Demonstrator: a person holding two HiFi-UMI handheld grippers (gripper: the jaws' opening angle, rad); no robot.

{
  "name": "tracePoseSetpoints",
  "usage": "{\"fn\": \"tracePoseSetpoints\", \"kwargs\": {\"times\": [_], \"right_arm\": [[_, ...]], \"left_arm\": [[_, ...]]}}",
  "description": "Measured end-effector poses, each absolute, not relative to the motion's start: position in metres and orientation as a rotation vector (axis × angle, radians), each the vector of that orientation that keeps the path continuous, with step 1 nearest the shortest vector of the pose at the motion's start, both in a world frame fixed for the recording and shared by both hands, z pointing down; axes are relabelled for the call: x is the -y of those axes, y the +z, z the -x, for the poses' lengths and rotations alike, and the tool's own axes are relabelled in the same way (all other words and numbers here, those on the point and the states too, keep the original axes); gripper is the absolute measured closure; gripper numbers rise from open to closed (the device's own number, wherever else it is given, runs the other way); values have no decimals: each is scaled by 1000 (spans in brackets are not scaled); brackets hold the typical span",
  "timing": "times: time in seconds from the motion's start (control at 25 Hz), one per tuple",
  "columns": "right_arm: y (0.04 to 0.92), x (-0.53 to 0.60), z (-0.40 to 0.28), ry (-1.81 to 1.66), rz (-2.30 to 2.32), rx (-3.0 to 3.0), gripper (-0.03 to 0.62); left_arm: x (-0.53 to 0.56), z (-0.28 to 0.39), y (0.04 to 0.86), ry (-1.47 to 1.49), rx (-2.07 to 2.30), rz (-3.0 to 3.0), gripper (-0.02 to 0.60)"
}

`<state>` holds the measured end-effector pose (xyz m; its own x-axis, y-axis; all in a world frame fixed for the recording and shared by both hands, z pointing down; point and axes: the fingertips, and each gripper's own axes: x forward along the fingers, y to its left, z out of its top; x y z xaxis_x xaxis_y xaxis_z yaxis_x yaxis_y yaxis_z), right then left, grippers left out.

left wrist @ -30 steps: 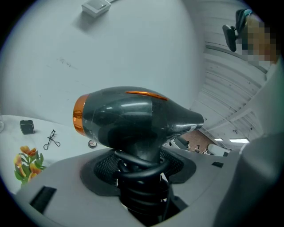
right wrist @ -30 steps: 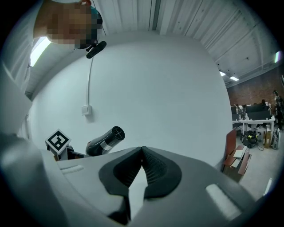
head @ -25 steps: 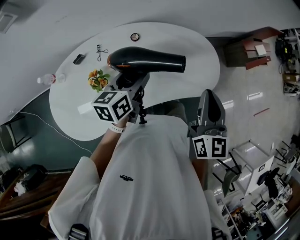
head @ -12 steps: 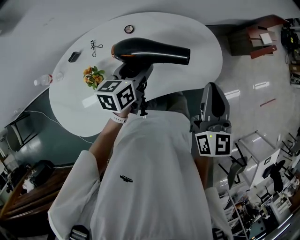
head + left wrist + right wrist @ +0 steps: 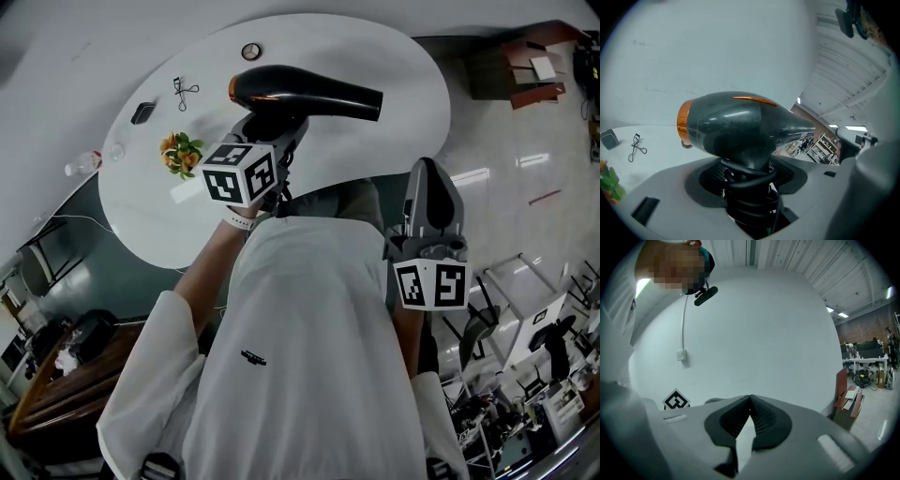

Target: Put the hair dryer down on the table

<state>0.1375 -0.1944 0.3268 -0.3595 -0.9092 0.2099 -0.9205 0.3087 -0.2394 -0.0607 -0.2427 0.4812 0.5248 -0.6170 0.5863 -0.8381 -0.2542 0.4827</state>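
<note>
The fingers of the left gripper [image 5: 750, 187] are squeezed tight on the handle of the hair dryer [image 5: 740, 126], where the cord is wound round. The hair dryer is up over the white surface [image 5: 394, 141] and does not seem to touch it yet. The right gripper [image 5: 749, 404] has its 2 fingers pressed together with nothing in them, off to the side. The step now looks like the lowering. Next, the left gripper should come down on a bare spot, away from the flowers [image 5: 178, 153], then let go gently.
</note>
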Motion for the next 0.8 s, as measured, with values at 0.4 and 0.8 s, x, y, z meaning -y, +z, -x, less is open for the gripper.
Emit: {"fn": "tracePoseSetpoints", "kwargs": {"times": [0.4, 0.8], "right_arm": [[346, 219, -146, 563, -1727, 2502, 583], [366, 234, -162, 640, -1733, 2478, 583]], "left_arm": [[262, 47, 527, 497, 1168, -1951, 310], [285, 32, 578, 595, 1164, -1935, 309]]}}
